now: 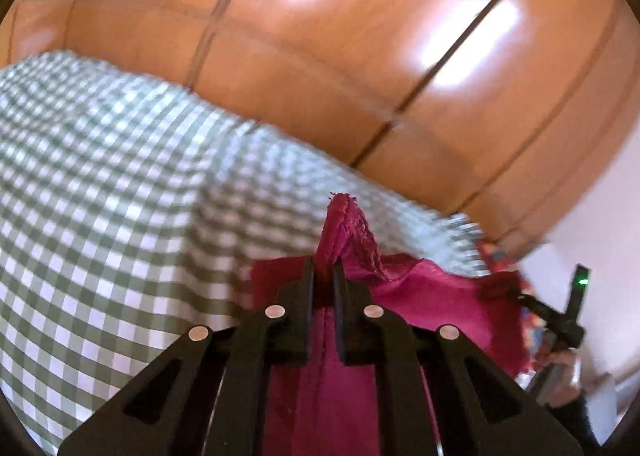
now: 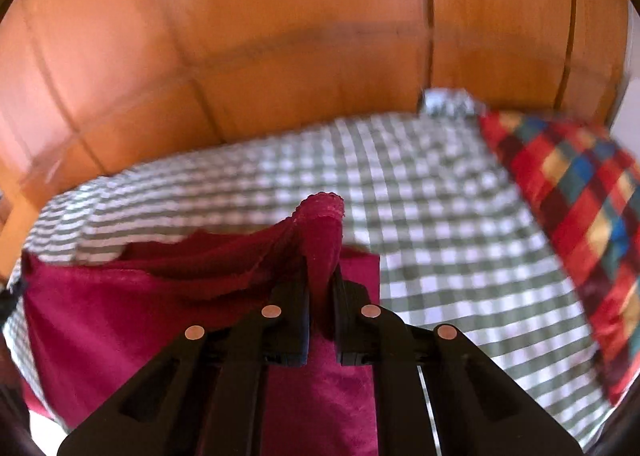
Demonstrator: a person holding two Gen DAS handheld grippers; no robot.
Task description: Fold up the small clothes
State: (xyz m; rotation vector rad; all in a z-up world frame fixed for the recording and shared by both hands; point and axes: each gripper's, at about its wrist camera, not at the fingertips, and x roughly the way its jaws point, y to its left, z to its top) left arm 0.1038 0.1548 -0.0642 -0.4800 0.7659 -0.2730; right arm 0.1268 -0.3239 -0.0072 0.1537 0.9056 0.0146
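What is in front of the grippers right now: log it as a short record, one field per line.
surface: green-and-white checked sheet
garment: magenta cloth, partly lifted off the sheet
left gripper: shut on a hemmed corner of the cloth
right gripper: shut on another corner
beside: multicoloured checked fabric on the sheet, right side
behind: wooden panels

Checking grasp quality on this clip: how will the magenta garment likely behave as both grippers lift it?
Probably floppy: the magenta garment sags between the left hand-held gripper and the right hand-held gripper. Likely light, since small edge pinches hold it. It may bunch, as folds gather near the right one.
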